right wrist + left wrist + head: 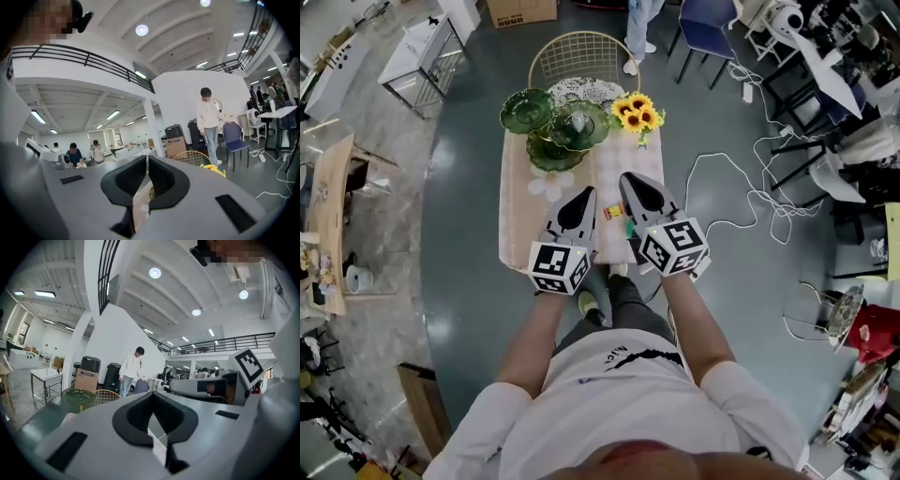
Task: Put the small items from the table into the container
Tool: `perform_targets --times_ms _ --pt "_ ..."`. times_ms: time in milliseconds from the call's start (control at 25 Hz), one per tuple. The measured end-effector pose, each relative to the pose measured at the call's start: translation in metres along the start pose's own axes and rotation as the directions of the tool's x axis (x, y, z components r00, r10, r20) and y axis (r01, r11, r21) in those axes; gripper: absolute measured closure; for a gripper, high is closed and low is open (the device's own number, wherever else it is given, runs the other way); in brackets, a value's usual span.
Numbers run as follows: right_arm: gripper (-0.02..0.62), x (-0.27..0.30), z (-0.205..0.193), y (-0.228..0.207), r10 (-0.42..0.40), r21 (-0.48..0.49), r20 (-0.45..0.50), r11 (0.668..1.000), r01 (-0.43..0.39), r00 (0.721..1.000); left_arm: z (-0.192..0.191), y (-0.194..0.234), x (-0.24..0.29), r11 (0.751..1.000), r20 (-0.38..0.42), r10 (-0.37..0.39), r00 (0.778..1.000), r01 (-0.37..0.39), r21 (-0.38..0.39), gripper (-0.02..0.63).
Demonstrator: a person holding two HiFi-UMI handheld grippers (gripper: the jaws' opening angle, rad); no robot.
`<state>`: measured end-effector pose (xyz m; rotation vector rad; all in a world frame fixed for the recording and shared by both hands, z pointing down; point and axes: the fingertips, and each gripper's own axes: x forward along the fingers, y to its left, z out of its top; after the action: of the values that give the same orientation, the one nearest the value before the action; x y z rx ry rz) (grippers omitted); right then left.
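A white shirt and two forearms are seen from above, nearest the camera. A left gripper and a right gripper are held side by side over the near end of a narrow table covered with a pale cloth. Small items are seen lying on the cloth between the two grippers. Green glass dishes are set at the far end, with sunflowers at their right and a wire chair beyond.

In the left gripper view, the jaws are brought together to a point and nothing is held. A standing person is seen far off, beyond the wire chair.

In the right gripper view, the jaws are drawn in to a thin slit and nothing is gripped. A blue chair is seen at the far right, beside the standing person.
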<state>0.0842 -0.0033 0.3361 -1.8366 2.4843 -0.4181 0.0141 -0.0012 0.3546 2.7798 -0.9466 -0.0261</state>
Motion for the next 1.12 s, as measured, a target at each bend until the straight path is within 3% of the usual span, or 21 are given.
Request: perform_targets --times_ms 160,360,600,760,880,1120 --pt "0.548 -0.019 -0.010 -0.025 -0.039 0.038 -0.015 0.998 0.040 0.999 -0.018 -0.010 -0.001 1.000 -0.017 -0.024 1.000 0.024 -0.014 0.600" --pt "0.529 -0.028 -0.026 -0.036 -0.030 0.055 -0.044 0.998 0.032 0.999 -0.031 -0.019 0.008 0.999 -0.023 -0.034 0.999 0.033 -0.010 0.599" --pt "0.483 -0.036 -0.090 -0.068 -0.058 0.080 -0.205 0.994 0.076 0.977 -0.059 -0.020 0.022 0.999 -0.069 -0.051 0.996 0.050 -0.020 0.600" --pt "0.483 -0.041 -0.160 -0.099 -0.066 0.123 -0.386 0.985 0.123 0.920 -0.081 -0.021 0.025 0.998 -0.114 -0.047 0.992 0.044 -0.034 0.598" --pt "0.483 -0.041 -0.210 -0.117 -0.018 0.207 -0.502 0.968 0.140 0.865 -0.101 -0.020 0.026 0.998 -0.146 -0.045 0.988 0.039 -0.041 0.599" --pt "0.484 -0.041 -0.294 -0.144 0.101 0.393 -0.662 0.890 0.229 0.743 -0.140 -0.021 0.031 0.997 -0.204 -0.047 0.978 0.035 -0.062 0.599"
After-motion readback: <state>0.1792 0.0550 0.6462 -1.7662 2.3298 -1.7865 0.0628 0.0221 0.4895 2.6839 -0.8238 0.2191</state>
